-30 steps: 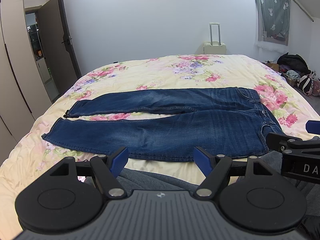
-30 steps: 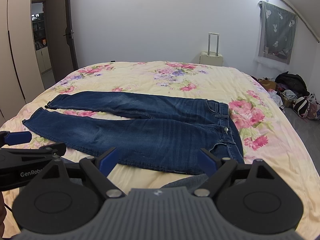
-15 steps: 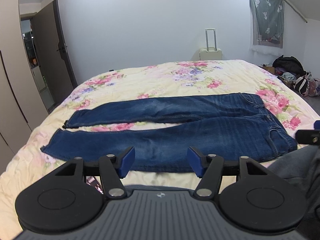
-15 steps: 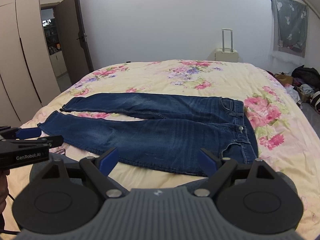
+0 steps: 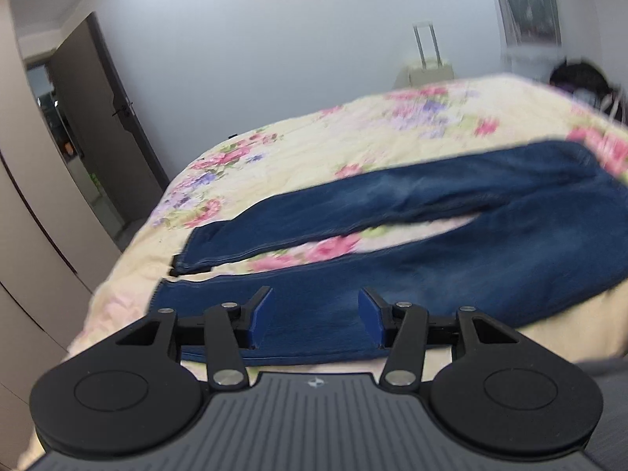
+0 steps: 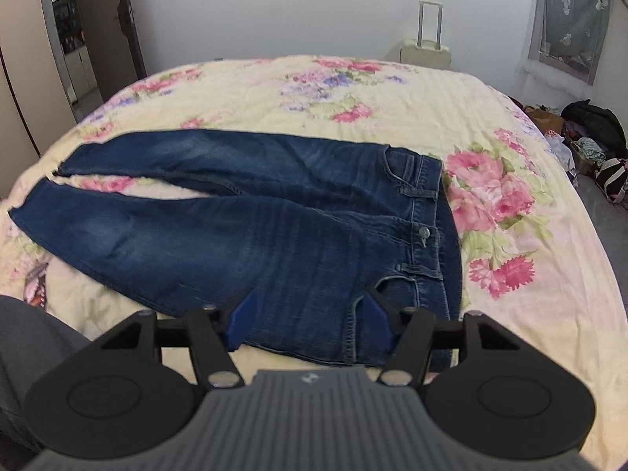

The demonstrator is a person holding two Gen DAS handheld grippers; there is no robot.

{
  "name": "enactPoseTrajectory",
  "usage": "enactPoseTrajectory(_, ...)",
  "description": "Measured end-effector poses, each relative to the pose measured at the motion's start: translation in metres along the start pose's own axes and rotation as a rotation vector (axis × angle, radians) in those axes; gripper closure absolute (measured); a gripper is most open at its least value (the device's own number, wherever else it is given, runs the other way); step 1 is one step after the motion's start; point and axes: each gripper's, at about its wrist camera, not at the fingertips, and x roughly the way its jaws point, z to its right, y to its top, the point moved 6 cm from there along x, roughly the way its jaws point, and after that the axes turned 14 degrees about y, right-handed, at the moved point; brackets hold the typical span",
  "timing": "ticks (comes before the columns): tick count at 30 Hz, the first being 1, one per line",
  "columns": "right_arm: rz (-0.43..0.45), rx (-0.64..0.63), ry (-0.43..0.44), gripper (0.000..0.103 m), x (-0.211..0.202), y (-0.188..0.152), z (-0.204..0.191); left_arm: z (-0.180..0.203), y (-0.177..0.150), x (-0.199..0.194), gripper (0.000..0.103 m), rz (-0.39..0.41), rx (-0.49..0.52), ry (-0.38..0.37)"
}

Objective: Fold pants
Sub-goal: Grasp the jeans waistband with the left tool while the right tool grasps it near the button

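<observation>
2 grippers, left gripper (image 5: 314,314) and right gripper (image 6: 308,316), closing, still apart, over the pants (image 6: 235,227).

No legible text, labels or numbers appear anywhere in either wrist view; only unreadable small emblems show.

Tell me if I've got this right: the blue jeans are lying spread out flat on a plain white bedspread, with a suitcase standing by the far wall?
Not quite. The bedspread is not plain white: it is pale yellow with pink and purple flowers, as the right wrist view shows clearly. The rest holds: the jeans lie spread out flat on it, and a suitcase stands by the far wall.
</observation>
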Motion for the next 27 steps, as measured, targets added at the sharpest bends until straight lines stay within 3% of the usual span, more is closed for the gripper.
enactPoseTrajectory(7,-0.179,-0.089,-0.096,0.06,0.062,-0.001,0.038,-0.026,-0.054,0.095,0.043,-0.07,0.335,0.12)
enactPoseTrajectory(13,-0.299,-0.183,-0.126,0.06,0.09,0.003,0.062,-0.02,-0.105,0.171,0.043,-0.124,0.684,0.164)
enactPoseTrajectory(17,-0.384,-0.225,-0.14,0.063,0.104,-0.001,0.068,-0.016,-0.138,0.217,0.043,-0.145,0.862,0.188)
enactPoseTrajectory(19,-0.428,-0.235,-0.14,0.064,0.11,-0.008,0.066,-0.018,-0.147,0.235,0.043,-0.149,0.908,0.202)
enactPoseTrajectory(24,-0.506,-0.264,-0.138,0.064,0.12,-0.024,0.059,-0.029,-0.139,0.266,0.044,-0.172,0.887,0.292)
enactPoseTrajectory(27,-0.555,-0.303,-0.115,0.06,0.125,-0.036,0.053,-0.031,-0.13,0.27,0.071,-0.19,0.828,0.315)
